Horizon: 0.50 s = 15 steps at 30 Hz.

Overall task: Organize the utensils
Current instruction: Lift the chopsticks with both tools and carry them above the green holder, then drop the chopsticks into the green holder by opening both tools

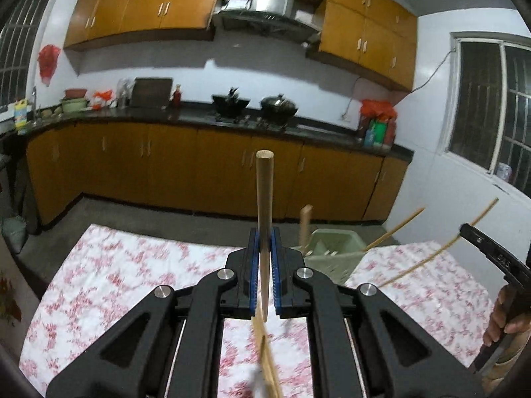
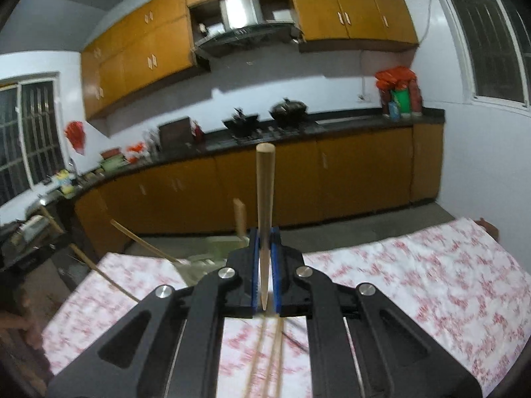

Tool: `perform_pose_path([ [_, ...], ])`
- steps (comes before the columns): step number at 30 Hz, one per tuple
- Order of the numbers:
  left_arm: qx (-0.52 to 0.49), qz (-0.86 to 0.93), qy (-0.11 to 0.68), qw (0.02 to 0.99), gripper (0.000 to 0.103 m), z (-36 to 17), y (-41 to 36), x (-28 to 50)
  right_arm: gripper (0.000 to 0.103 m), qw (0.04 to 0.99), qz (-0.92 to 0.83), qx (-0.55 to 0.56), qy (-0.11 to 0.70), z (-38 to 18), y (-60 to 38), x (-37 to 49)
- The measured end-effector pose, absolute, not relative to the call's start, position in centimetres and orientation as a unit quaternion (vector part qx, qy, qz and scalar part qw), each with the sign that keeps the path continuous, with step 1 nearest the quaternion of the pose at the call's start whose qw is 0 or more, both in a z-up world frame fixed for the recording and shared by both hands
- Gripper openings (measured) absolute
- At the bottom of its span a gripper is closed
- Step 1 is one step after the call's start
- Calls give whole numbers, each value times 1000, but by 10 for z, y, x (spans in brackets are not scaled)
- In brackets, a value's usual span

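Note:
In the left wrist view my left gripper is shut on a wooden chopstick that points forward and up between the blue pads. My right gripper grips another wooden chopstick the same way. A pale green utensil basket stands at the table's far edge with a wooden handle and a thin stick leaning out of it. The basket is blurred in the right wrist view. More chopsticks lie on the cloth below the right gripper.
The table wears a white cloth with pink flowers. A person's hand holds the other gripper at the right edge. Beyond the table lie grey floor, orange cabinets and a dark counter with woks.

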<state>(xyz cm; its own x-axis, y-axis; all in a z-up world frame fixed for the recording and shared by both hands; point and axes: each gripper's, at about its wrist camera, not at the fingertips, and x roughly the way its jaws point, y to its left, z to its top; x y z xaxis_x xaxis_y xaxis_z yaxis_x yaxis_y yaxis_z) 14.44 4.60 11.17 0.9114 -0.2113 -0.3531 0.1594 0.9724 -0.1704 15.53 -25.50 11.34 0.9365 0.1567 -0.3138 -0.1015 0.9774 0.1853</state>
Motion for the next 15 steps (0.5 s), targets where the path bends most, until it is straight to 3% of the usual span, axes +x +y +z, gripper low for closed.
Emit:
perform_pose_path([
  [15,-92,-104,43,989,7,172,-4,154,8,989,86,70,94,161,-218,180],
])
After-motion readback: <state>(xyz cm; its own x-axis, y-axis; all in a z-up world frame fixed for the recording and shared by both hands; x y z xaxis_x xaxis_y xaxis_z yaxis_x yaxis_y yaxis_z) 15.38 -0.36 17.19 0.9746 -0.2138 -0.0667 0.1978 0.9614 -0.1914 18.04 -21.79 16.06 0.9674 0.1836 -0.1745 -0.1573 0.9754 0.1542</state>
